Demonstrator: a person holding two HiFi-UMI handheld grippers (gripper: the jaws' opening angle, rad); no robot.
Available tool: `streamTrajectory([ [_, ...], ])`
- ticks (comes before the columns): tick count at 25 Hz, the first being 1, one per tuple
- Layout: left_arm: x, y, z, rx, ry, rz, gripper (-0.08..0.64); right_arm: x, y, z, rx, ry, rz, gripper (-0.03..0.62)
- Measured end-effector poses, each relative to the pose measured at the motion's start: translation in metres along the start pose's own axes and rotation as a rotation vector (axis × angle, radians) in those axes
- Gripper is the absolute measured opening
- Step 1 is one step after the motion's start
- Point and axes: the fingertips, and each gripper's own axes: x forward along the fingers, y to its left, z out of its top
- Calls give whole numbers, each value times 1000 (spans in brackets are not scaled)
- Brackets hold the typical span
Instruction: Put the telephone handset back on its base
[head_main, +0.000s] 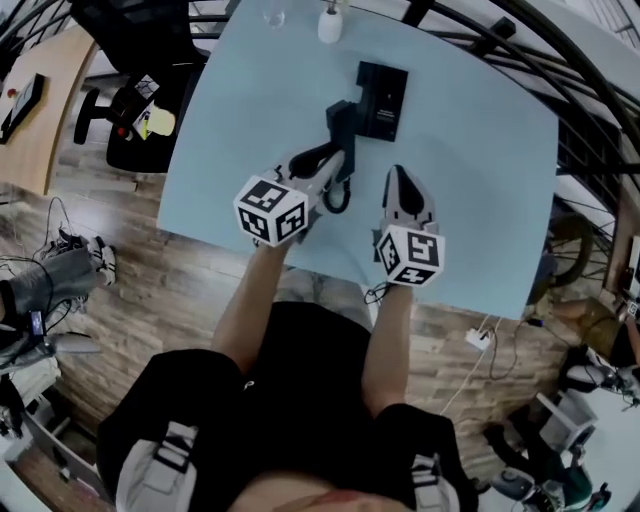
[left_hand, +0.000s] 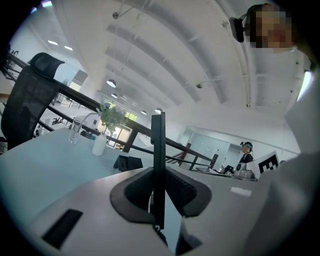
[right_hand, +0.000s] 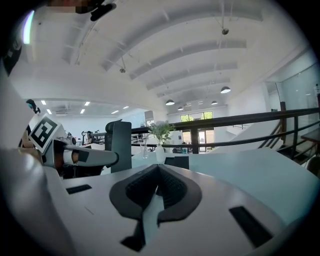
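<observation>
1. The left claw (left_hand: 158, 186) is clenched on the telephone handset (left_hand: 158, 150). The handset stands upright and edge-on between the claw's dark pads.
2. A coiled cord (head_main: 337, 196) loops down beside the left claw's tip onto the pale blue desk (head_main: 480, 180).
3. The right claw (right_hand: 157, 181) is just to the right of the left claw. Its pads are closed together and hold nothing. From this claw, the handset stands ahead and to the left.
4. The black telephone base (head_main: 382, 98) lies flat on the desk beyond both claws, ahead of the left claw and a little to its right. The handset's top is just beside the base's left edge, not seated on it.
5. Farthest from the claws, at the desk's far edge, stand a white vase (head_main: 330, 25) and a clear glass (head_main: 273, 14).
</observation>
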Motion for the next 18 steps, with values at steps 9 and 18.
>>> streamTrajectory([
  [9,34,40,-28,-49,81,30,64,14,-30,-18,23,41,-3,-6],
  [18,88,75,-27,-89,135,-61,64,30,-50,-29,41,77,-6,-6],
])
